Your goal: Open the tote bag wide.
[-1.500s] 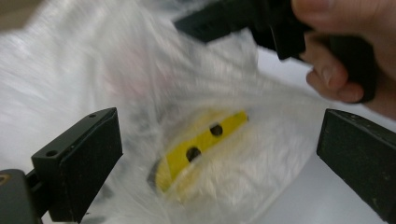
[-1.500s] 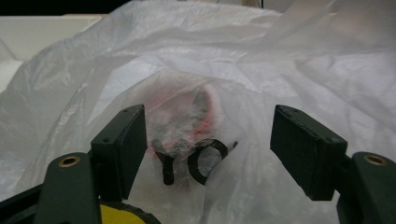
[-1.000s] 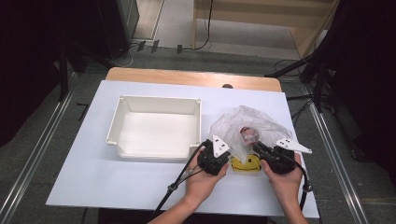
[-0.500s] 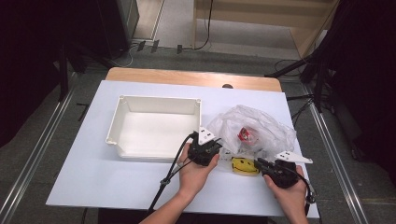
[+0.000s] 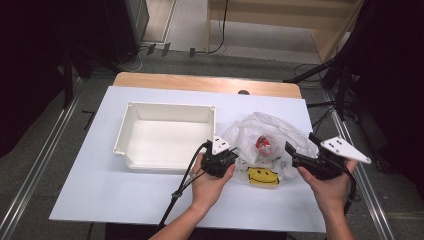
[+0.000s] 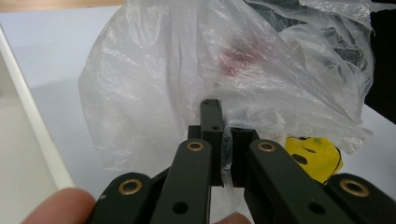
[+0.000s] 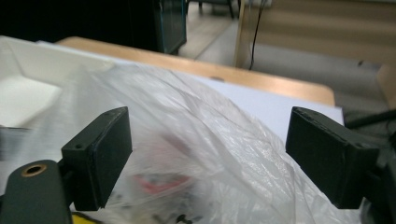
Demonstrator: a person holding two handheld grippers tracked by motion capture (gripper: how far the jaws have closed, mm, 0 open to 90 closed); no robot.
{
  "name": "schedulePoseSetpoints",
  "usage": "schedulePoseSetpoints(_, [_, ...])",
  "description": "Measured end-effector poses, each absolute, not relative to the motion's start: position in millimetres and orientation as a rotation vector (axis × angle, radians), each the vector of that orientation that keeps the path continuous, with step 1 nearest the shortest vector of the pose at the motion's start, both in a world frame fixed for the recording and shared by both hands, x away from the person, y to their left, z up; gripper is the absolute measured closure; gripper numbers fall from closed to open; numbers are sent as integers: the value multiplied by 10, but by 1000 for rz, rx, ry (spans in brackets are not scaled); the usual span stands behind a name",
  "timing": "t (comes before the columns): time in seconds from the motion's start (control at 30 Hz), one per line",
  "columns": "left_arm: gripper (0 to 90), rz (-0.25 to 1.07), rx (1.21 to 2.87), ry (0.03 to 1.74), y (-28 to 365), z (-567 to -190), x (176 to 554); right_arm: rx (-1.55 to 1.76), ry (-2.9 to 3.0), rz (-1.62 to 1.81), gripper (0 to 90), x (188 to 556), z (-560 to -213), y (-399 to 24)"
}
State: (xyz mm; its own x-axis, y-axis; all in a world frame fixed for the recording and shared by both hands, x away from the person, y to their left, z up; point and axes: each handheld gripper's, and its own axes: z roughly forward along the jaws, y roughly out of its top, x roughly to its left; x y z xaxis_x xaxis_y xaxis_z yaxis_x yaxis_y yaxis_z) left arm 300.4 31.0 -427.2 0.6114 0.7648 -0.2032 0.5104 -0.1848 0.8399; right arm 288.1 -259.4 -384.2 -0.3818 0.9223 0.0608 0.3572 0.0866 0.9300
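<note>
White counter [image 5: 100,200] on grey floor; left claw [image 5: 231,156] pinches plastic bag [image 5: 270,132], right claw [image 5: 300,145] just opened wide, raised, holding nothing.

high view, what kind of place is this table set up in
Probably a lab or recording workspace, not a home: a white-covered table flanked by metal floor rails, loose cables on the floor behind, and dark stands at the right.
</note>
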Motion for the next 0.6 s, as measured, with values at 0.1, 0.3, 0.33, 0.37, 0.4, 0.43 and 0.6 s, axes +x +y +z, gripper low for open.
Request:
schedulePoseSetpoints(0.1, [897,324,1860,1024,331,-4271,3002,1315,1829,1228,229,3090,-3988,-2587])
schedulePoseSetpoints(0.3, [900,304,1849,1035,373,-4312,2999,1328,1858,1204,849,3335,-4125,-2553])
schedulePoseSetpoints(0.33, [900,297,1855,1037,370,-4333,2991,1333,1853,1208,889,3381,-4131,-2555])
schedulePoseSetpoints(0.37, [900,290,1861,1040,360,-4361,2979,1344,1847,1211,900,3431,-4133,-2556])
schedulePoseSetpoints(0.4, [900,283,1872,1039,349,-4393,2965,1352,1844,1220,900,3483,-4134,-2557])
schedulePoseSetpoints(0.43, [900,275,1885,1035,337,-4427,2950,1365,1850,1224,900,3542,-4134,-2559])
schedulePoseSetpoints(0.6, [900,269,1935,1050,301,-4599,2877,1406,1897,1207,900,3835,-4192,-2529])
